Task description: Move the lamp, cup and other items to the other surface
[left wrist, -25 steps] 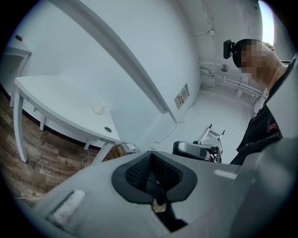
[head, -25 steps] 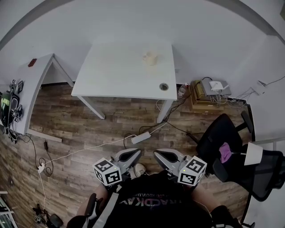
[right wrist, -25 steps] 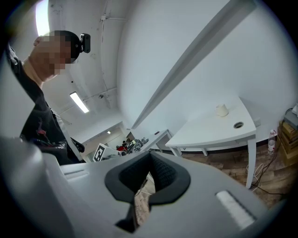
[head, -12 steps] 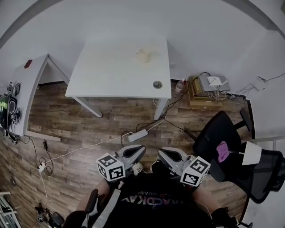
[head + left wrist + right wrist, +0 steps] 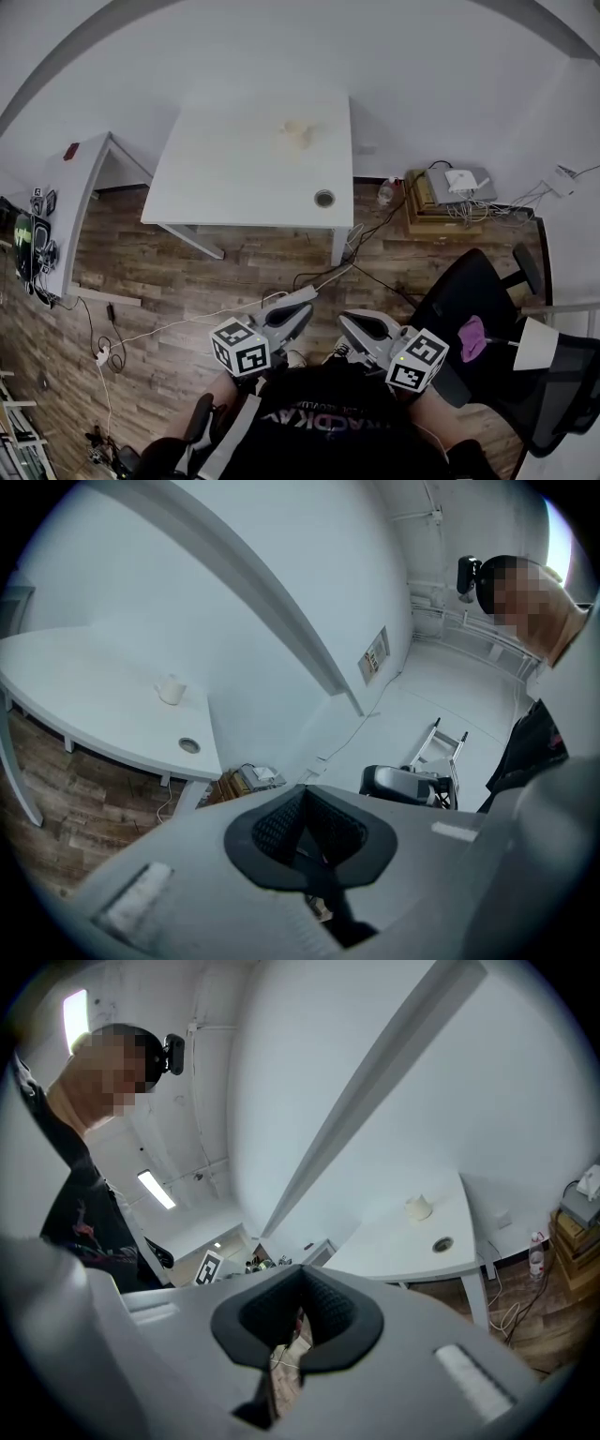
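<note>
Head view: cup sits far back on the white worktop, well apart from me. My left tongs and right tongs are clenched, empty. I should step closer and open one before reaching.

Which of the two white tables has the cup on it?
The square table in the middle, by the wall; the cup stands on its far half. The table at the left edge shows no cup.
</note>
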The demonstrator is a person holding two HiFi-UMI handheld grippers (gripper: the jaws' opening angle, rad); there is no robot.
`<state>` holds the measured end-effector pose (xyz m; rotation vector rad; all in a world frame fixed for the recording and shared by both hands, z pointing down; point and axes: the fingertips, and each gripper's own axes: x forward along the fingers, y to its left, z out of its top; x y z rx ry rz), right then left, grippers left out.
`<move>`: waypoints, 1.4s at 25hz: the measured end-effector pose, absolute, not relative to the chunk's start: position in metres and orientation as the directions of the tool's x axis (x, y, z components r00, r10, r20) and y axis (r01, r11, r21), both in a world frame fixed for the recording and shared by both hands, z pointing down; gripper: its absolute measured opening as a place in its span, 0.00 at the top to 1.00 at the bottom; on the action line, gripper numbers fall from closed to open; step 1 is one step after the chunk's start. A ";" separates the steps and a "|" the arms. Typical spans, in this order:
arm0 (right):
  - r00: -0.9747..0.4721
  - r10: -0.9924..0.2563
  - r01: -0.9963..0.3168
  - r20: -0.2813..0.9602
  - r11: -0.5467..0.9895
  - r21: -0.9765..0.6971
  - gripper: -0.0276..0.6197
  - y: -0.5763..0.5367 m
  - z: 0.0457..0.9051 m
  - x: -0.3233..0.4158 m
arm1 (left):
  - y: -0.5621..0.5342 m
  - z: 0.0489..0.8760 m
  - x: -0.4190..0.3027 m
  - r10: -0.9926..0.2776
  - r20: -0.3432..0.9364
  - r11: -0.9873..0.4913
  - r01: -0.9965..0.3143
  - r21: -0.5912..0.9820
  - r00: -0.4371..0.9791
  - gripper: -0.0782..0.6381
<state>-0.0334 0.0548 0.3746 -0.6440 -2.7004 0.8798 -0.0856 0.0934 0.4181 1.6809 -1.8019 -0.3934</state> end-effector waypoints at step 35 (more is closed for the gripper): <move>-0.962 -0.030 -0.190 0.271 0.788 -0.586 0.95 -0.027 0.410 -0.140 | 0.003 0.503 -0.497 -0.912 0.396 0.197 -0.963 0.186 -0.110 0.65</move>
